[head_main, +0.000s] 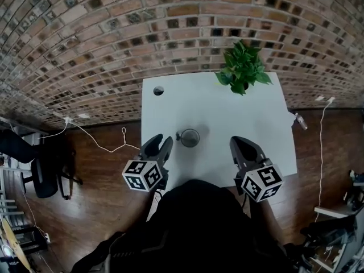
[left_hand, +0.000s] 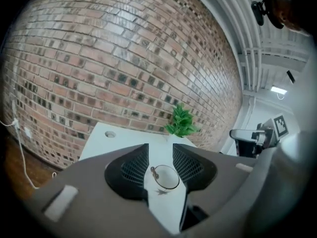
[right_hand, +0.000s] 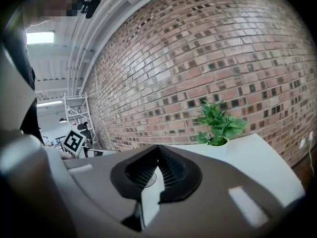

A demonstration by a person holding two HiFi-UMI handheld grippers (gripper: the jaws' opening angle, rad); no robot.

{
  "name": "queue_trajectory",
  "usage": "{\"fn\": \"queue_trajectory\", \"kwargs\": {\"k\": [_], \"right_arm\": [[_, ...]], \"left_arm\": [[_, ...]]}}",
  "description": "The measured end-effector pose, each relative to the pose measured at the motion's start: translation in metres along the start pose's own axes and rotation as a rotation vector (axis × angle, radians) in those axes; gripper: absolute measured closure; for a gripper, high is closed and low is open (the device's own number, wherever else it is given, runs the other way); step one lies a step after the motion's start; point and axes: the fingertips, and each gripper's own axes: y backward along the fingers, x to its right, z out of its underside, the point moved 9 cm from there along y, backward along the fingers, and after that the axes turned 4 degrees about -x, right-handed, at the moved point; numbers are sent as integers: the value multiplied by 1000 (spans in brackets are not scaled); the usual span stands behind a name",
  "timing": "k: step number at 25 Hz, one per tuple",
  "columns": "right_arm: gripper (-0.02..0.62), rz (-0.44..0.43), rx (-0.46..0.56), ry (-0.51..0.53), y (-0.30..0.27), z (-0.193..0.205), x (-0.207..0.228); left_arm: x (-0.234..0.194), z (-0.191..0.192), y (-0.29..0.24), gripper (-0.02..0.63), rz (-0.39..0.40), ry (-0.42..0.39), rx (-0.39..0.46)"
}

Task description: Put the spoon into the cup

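A white rectangular table (head_main: 227, 112) stands with its far edge against a red-brown brick wall (head_main: 114, 33), on a dark wooden floor (head_main: 102, 181) where a white cable (head_main: 102, 147) trails at the left. A round cable hole (head_main: 158, 90) sits in the far left corner, and a green leafy potted plant (head_main: 242, 67) in the far right.

The clear round glass cup (head_main: 189, 137) stands toward the table's near edge. The thin spoon (head_main: 178, 135) is in it (only its handle end shows, at the left of the rim).

The left gripper (head_main: 161, 141) is just near-left of the cup, its jaws wide and holding nothing. The right gripper (head_main: 242, 144) is to the right, apart from the cup, its jaw tips together and holding nothing.
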Motion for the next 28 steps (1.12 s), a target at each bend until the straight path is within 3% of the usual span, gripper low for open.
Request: {"fn": "queue_trajectory", "kwargs": {"k": [7,15,20,28], "right_arm": [[589,-38,14,19,-6,-5,-4],[589,-54,7,50,-7,-11,-7],[589,-63,-4,94,-7,-12,-12],[589,-61,0,84,-5,-13,-14]], "left_arm": [[15,-36,30,604,7,7,146],[35,-67,55,604,-10,-62,208],[35,-62,57,604,-14,-58,184],[36,-59,58,604,-2,-52,172]]}}
